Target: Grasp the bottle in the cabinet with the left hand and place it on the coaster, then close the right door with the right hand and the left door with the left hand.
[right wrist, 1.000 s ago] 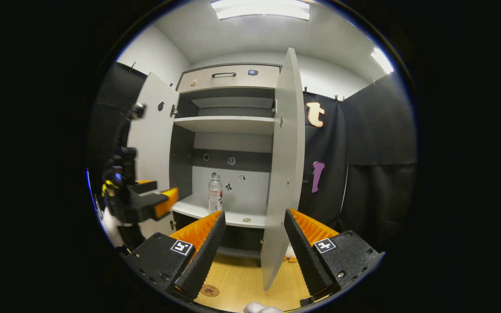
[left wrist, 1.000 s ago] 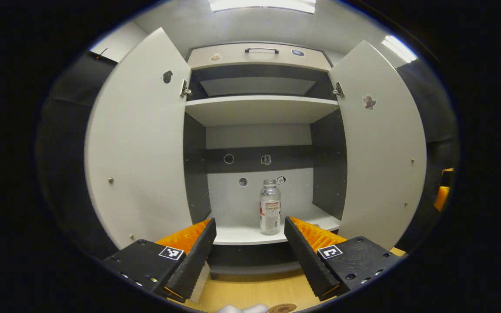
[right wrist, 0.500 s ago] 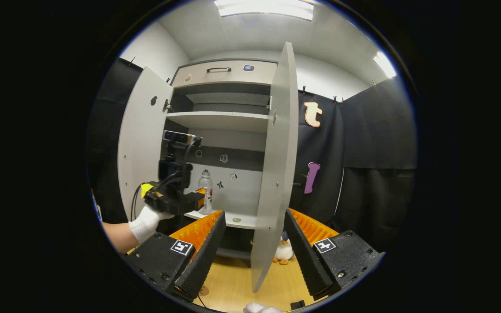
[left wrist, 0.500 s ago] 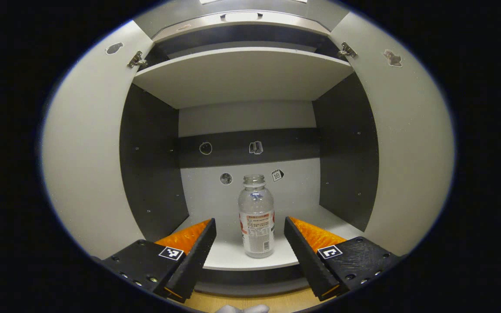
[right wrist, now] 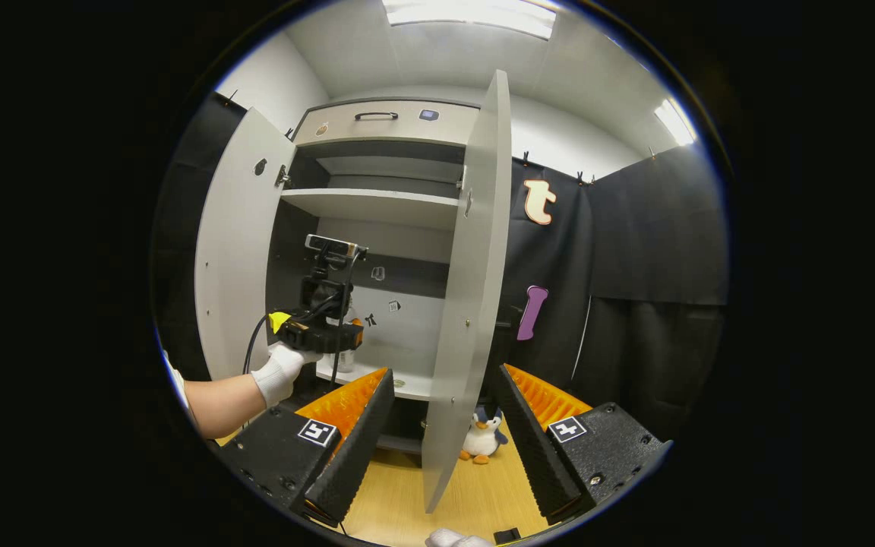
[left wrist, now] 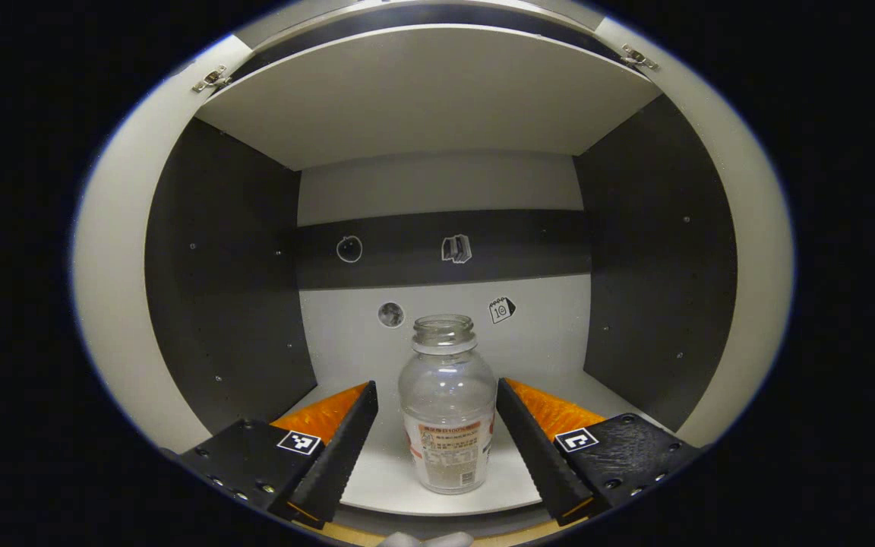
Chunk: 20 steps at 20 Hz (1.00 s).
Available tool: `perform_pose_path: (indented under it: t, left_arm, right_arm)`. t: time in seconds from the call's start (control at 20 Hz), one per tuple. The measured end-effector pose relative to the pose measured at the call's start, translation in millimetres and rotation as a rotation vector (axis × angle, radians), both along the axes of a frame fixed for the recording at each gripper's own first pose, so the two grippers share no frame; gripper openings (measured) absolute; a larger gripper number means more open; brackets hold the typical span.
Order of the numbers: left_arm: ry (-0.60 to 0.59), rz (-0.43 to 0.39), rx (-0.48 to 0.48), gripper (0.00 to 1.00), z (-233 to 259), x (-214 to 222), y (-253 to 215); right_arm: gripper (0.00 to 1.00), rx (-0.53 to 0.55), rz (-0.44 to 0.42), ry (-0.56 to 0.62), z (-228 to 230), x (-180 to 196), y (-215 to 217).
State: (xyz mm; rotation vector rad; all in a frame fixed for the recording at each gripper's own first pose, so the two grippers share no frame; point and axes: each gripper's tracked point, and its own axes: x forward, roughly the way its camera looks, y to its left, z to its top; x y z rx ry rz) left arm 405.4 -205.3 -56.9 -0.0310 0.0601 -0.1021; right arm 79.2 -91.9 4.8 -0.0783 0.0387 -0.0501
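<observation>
Left gripper view: bottle (left wrist: 446,406) stands upright, mouth up, between the wide-spread left tool (left wrist: 436,444).

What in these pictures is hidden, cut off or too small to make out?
- Bottle: in the right gripper view the left gripper and its gloved hand cover nearly all of it.
- Bottle label print: too small to read in the left gripper view.
- Toy penguin on the floor: partly behind the right door in the right gripper view.
- Small stickers on the cabinet's back wall: too small to identify.
</observation>
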Motion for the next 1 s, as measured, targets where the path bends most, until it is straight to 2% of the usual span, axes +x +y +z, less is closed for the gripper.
perform_pose_path:
  t: [0.1, 0.3, 0.35, 0.4, 0.7, 1.0]
  left_arm:
    - [0.023, -0.016, -0.025, 0.96, -6, 6, -5]
    - [0.038, -0.015, -0.01, 0.94, -14, 14, -7]
    - [0.033, -0.015, -0.009, 0.92, -14, 13, -6]
    - [0.031, -0.012, -0.006, 0.78, -16, 19, -11]
    - [-0.007, -0.024, 0.008, 0.75, -1, 7, -3]
    - [-0.085, -0.043, 0.055, 0.74, 22, -32, 4]
  right_arm:
    - [0.84, -0.002, 0.0, 0.0, -1, 1, -1]
    - [0.84, -0.003, 0.0, 0.001, -1, 2, -2]
    - [0.84, -0.004, 0.0, -0.002, 0, 2, -2]
    - [0.84, -0.006, 0.001, -0.002, 0, 2, -3]
    - [0.84, -0.002, 0.016, 0.004, -6, 0, -1]
    - [0.83, -0.01, 0.06, -0.021, -4, -7, 5]
